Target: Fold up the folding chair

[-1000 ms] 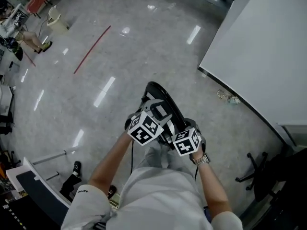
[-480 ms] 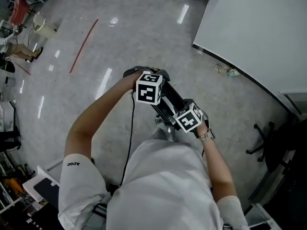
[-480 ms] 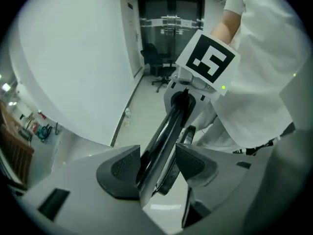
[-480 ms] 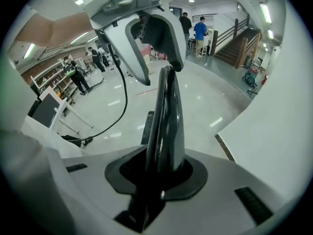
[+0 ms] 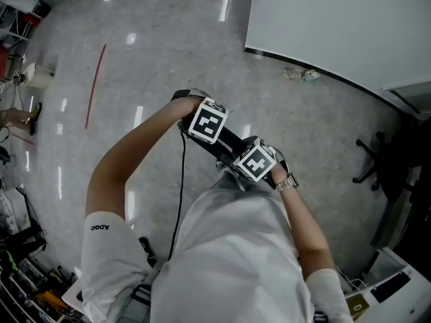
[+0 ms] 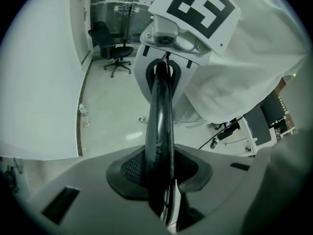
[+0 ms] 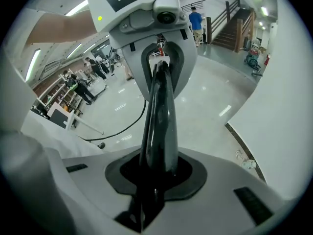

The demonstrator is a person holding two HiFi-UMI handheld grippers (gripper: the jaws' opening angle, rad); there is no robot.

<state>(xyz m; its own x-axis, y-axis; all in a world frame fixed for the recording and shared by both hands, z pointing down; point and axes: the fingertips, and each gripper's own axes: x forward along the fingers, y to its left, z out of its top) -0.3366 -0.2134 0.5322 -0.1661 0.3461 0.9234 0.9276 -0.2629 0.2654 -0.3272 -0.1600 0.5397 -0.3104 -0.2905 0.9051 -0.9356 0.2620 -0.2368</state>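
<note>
The black folding chair (image 5: pixel 226 142) stands folded thin in front of me, with only its narrow top edge showing between my two grippers. At the far end of that edge, my left gripper (image 5: pixel 202 130) has its jaws just closed, and its pads (image 6: pixel 128 169) press the black edge (image 6: pixel 160 121). My right gripper (image 5: pixel 256 164) sits at the near end. Its jaws have also just been closing, and they clamp the same edge (image 7: pixel 159 121). Each gripper view looks along the edge to the other gripper: the right gripper (image 6: pixel 166 67) and the left gripper (image 7: pixel 161 58).
A white partition (image 5: pixel 337 19) runs along the top right, with small litter (image 5: pixel 300 75) at its foot. A black office chair (image 5: pixel 377 160) stands at the right. A red line (image 5: pixel 94 86) marks the glossy floor. A cable (image 5: pixel 180 194) hangs from my left arm.
My left gripper has left its spot beside the right one, rolled over, and come down on the far end of the chair's edge. The right gripper has stayed at the near end.
</note>
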